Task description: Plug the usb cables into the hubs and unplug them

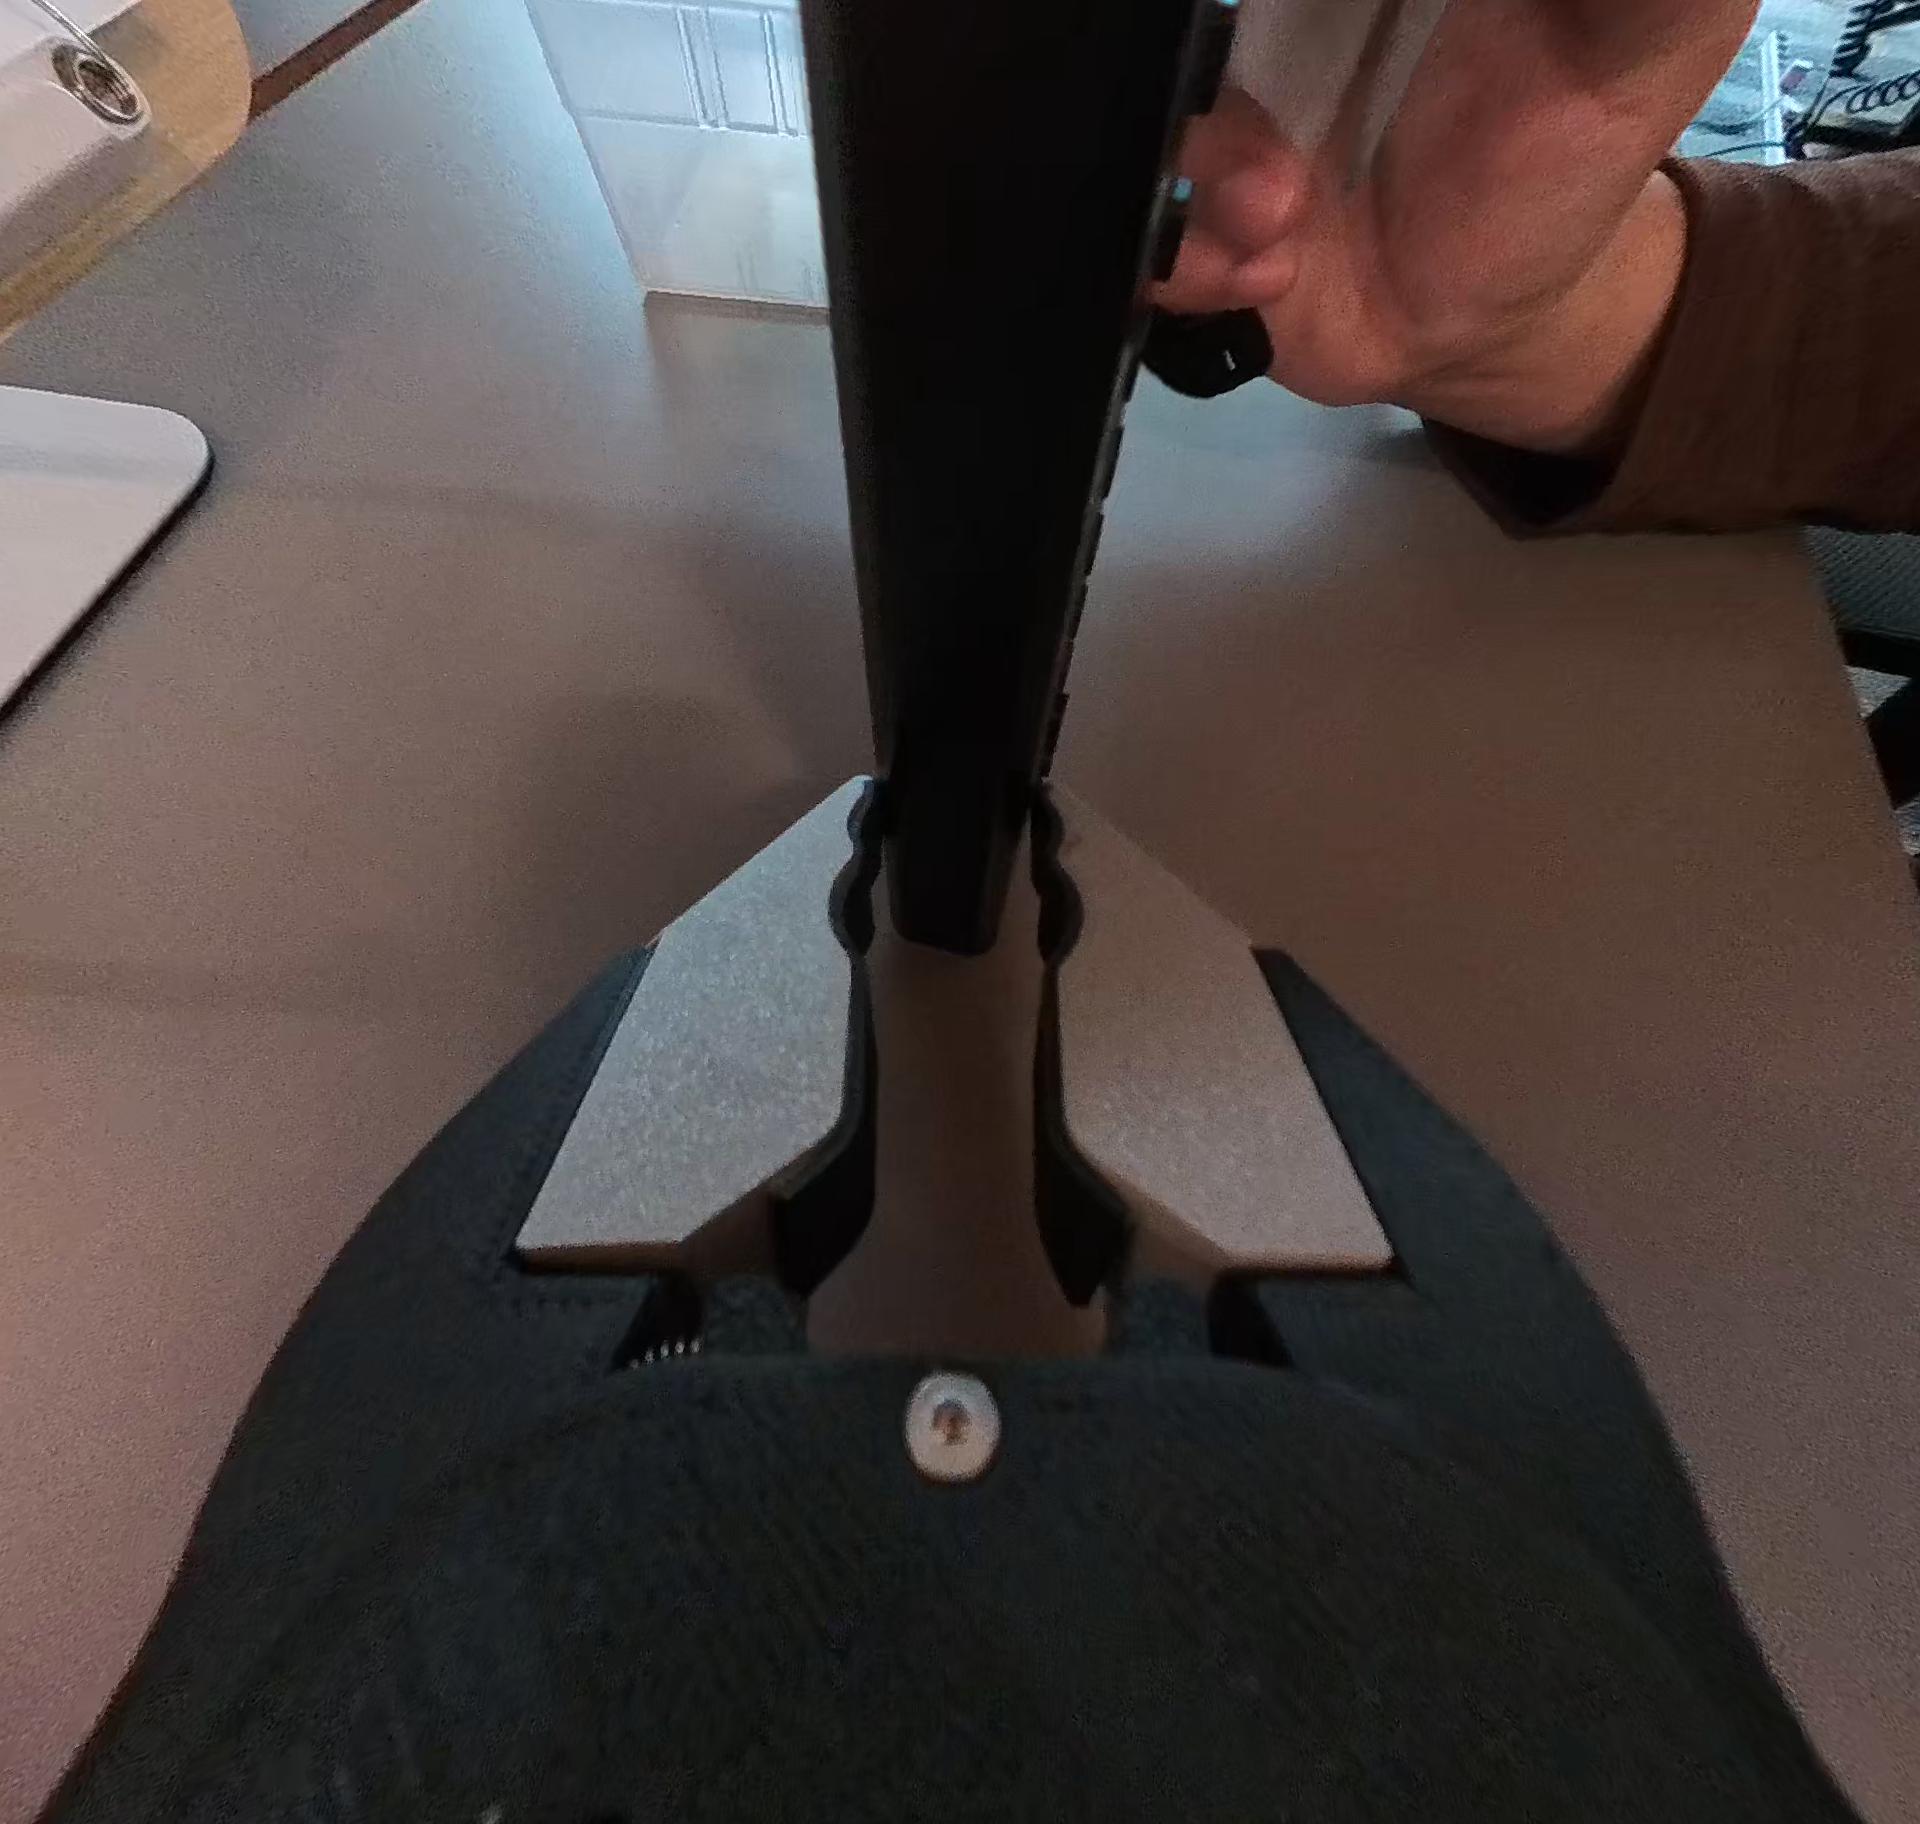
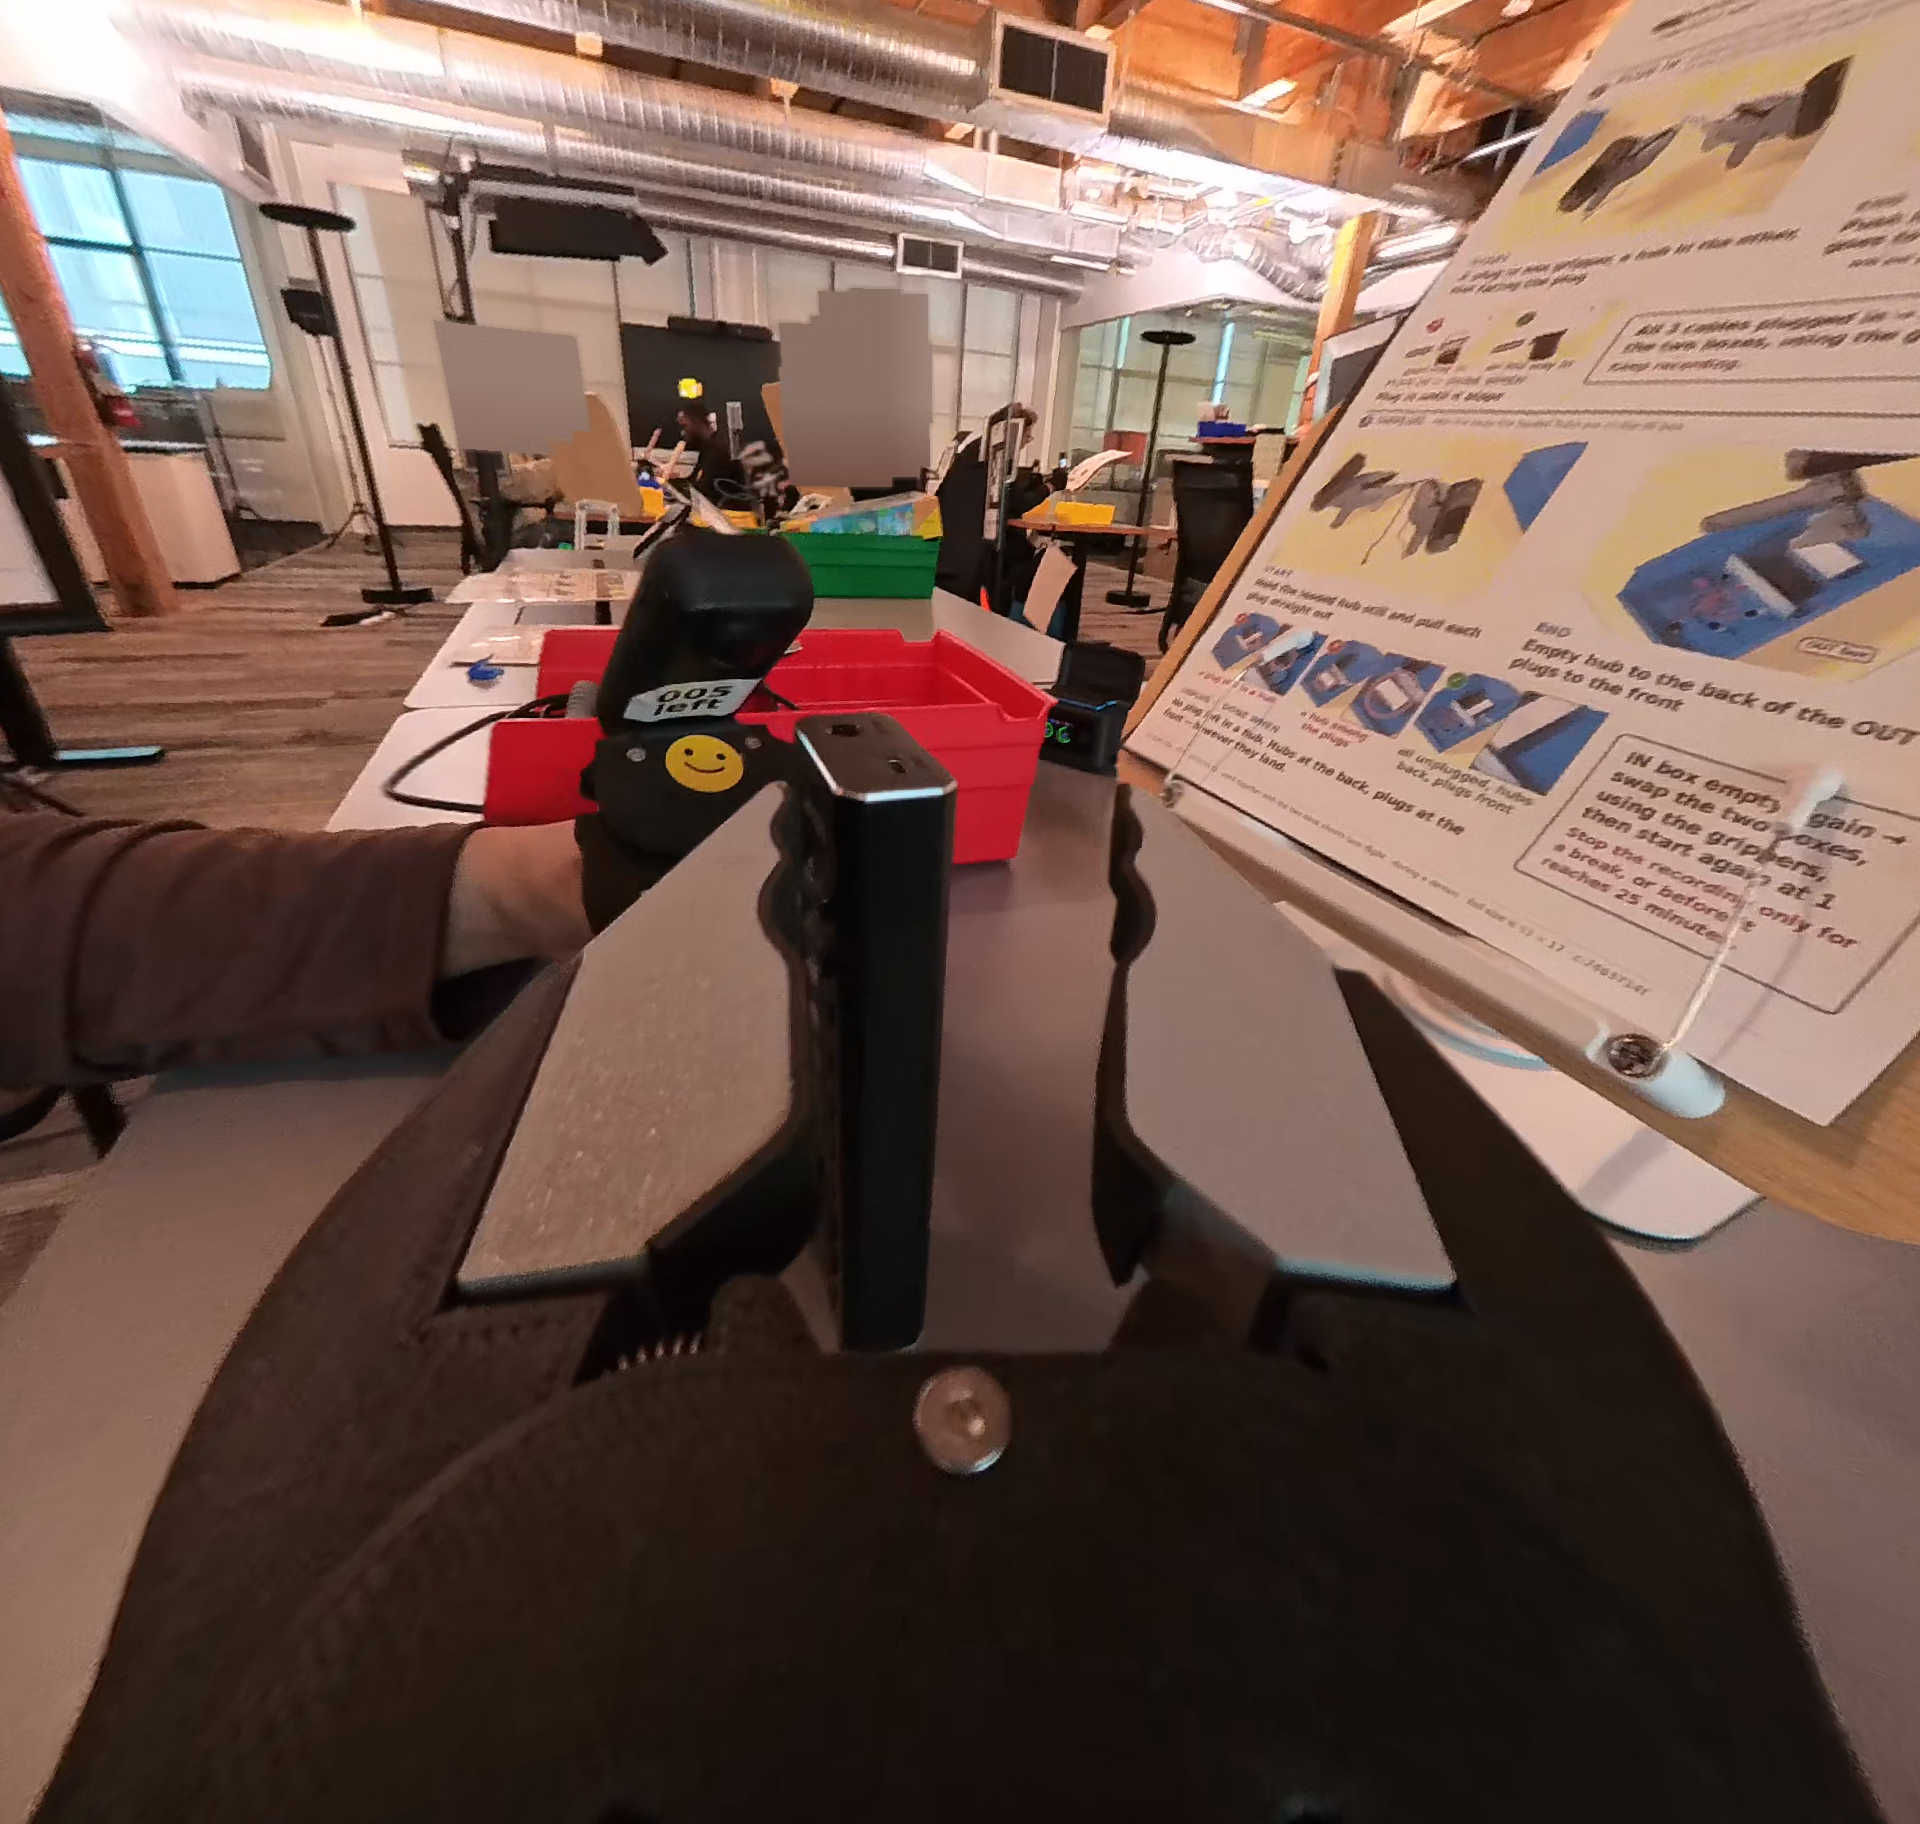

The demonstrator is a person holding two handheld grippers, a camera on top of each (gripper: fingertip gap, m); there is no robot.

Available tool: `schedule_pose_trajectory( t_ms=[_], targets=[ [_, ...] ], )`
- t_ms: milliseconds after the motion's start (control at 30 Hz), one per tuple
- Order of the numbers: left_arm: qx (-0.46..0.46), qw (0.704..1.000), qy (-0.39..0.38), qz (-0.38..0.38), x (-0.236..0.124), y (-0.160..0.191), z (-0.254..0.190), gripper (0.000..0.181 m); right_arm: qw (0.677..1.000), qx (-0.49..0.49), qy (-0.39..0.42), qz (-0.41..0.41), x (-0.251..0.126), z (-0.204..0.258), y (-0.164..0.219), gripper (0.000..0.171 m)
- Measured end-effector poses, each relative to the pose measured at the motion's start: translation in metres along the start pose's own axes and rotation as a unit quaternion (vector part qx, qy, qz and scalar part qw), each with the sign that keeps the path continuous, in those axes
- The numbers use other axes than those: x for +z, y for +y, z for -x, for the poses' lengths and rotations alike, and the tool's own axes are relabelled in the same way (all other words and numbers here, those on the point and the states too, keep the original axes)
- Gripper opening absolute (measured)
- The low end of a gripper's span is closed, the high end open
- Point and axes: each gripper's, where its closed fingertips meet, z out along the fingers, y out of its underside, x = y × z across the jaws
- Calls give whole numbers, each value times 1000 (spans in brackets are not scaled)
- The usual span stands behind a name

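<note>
A long black USB hub (image 1: 956, 424) is held off the grey table (image 1: 416, 735). My left gripper (image 1: 956, 818) is shut on its near end, and the hub runs away from the camera. In the right wrist view the same hub (image 2: 883, 1047) lies lengthwise between my right gripper's fingers (image 2: 790, 943). It rests against the left finger, with a clear gap to the right finger. My right gripper (image 2: 956, 860) is open. The hub's end face with ports (image 2: 873, 751) points at the left gripper's body (image 2: 675, 766), which bears a yellow sticker. No USB cable plug shows.
A red bin (image 2: 997, 725) stands on the table behind the hub, with a green bin (image 2: 873, 564) farther back. An instruction board (image 2: 1558, 631) on a white stand (image 1: 83, 527) leans in at the right. A small black device (image 2: 1091, 704) sits beside the red bin. The person's hand (image 1: 1455, 216) holds the right gripper.
</note>
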Motion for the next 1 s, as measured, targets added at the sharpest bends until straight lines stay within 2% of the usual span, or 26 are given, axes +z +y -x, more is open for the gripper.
schedule_pose_trajectory(
  t_ms=[100, 267, 500, 600, 700, 833, 1000],
  targets=[
    [-4, 1000, 0, 0, 0, 0, 1, 26, 999, -18, 49, -5, -4, -13, -4, 56],
    [-13, 1000, -1, 1, 0, 0, 3, 26, 992, -60, 107, -6, -10, -23, -8, 45],
    [2, 1000, -6, 10, 2, 2, 0, 24, 995, -38, 92, 20, -4, -23, 6, 29],
    [0, 1000, -4, 11, 2, 3, 0, 25, 991, -22, 121, 59, -1, -36, 23, 29],
    [1, 1000, -4, 11, 2, 3, 0, 25, 976, 16, 171, 137, 2, -57, 58, 30],
    [-1, 1000, -4, 11, 2, 3, 0, 25, 959, 47, 175, 219, 6, -62, 99, 35],
    [1, 1000, -5, 18, 4, 5, 0, 26, 952, 37, 179, 247, 9, -61, 111, 37]
  ],
)
